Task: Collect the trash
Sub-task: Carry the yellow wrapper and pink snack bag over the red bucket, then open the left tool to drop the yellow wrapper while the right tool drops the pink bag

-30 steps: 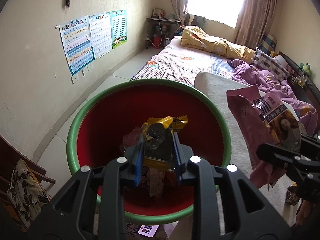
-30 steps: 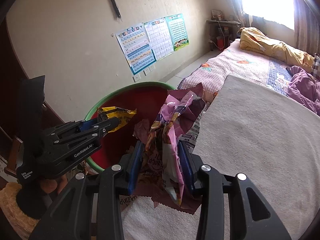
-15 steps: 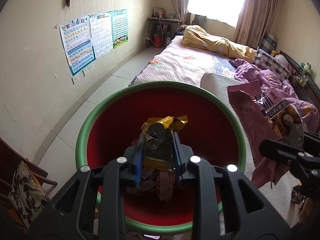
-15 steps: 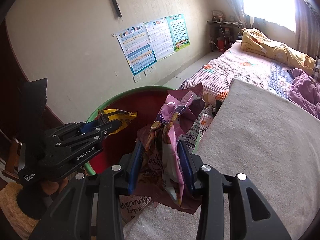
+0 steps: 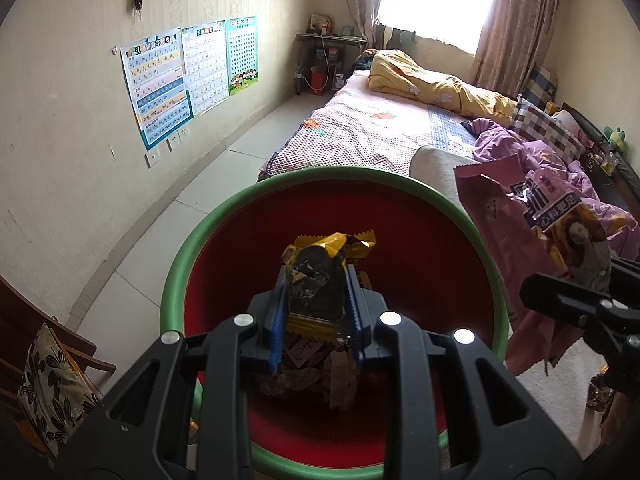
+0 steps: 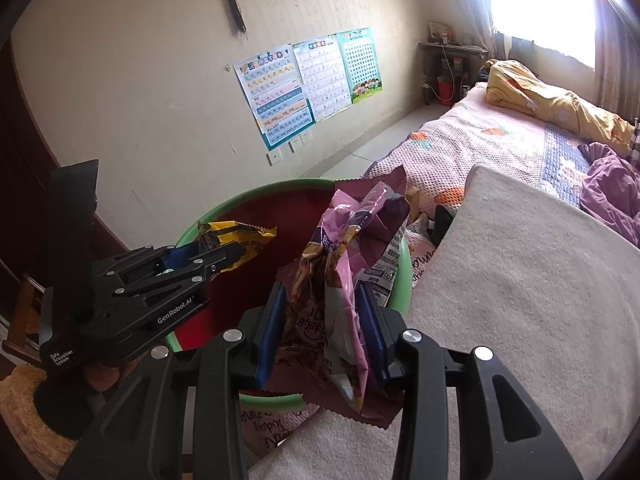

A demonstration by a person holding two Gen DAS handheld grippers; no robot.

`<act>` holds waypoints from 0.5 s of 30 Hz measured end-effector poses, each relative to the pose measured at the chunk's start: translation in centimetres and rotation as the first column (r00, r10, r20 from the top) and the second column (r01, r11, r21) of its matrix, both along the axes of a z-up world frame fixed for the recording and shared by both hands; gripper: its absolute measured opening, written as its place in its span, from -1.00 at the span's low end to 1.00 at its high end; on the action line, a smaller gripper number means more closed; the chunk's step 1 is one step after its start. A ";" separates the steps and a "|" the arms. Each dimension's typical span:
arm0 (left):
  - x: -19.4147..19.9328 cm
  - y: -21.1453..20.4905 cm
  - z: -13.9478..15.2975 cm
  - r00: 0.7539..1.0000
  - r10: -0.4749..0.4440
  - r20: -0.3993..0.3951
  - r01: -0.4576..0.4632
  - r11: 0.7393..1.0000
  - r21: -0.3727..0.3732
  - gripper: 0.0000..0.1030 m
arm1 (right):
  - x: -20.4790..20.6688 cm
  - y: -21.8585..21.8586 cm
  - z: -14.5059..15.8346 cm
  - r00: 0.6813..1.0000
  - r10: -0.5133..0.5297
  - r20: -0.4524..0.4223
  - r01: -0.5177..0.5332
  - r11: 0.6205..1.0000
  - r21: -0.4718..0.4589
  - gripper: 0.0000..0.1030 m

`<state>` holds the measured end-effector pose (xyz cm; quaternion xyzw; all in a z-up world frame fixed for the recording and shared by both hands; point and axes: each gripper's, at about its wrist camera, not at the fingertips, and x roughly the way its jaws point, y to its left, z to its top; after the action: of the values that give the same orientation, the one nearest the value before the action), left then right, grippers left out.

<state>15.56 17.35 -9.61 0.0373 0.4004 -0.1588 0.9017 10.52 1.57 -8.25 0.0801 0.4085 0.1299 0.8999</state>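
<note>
A red basin with a green rim [image 5: 224, 216] [image 6: 240, 204] stands on the floor beside the bed, with crumpled wrappers [image 5: 316, 376] in its bottom. My left gripper [image 5: 316, 280] [image 6: 224, 258] is shut on a yellow and black snack wrapper [image 5: 320, 280] [image 6: 236, 232] and hangs over the basin's inside. My right gripper [image 6: 324, 308] is shut on a crumpled pink snack bag [image 6: 352, 240] [image 5: 540, 232], which it holds above the basin's right rim, at the edge of a white towel.
A white towel [image 6: 520, 300] covers the near end of the bed, with a pink quilt [image 5: 360, 132], yellow blanket [image 5: 440, 84] and purple bedding [image 5: 520, 144] beyond. Posters [image 5: 180, 76] hang on the left wall. A wooden chair with a patterned cushion [image 5: 56, 380] stands at the left.
My left gripper has drifted further over the basin with the yellow wrapper, so the basin fills more of its view. The right gripper and pink bag have barely moved.
</note>
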 end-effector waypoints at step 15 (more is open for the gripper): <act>0.7 0.0 -0.6 1.000 0.006 -0.010 -0.006 1.000 -0.001 -0.52 | 0.8 0.6 0.0 1.000 0.018 -0.010 -0.018 1.000 -0.010 -0.29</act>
<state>16.29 17.37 -10.25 0.0348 0.4050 -0.1567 0.9001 11.32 2.20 -8.28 0.0726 0.4143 0.1356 0.8971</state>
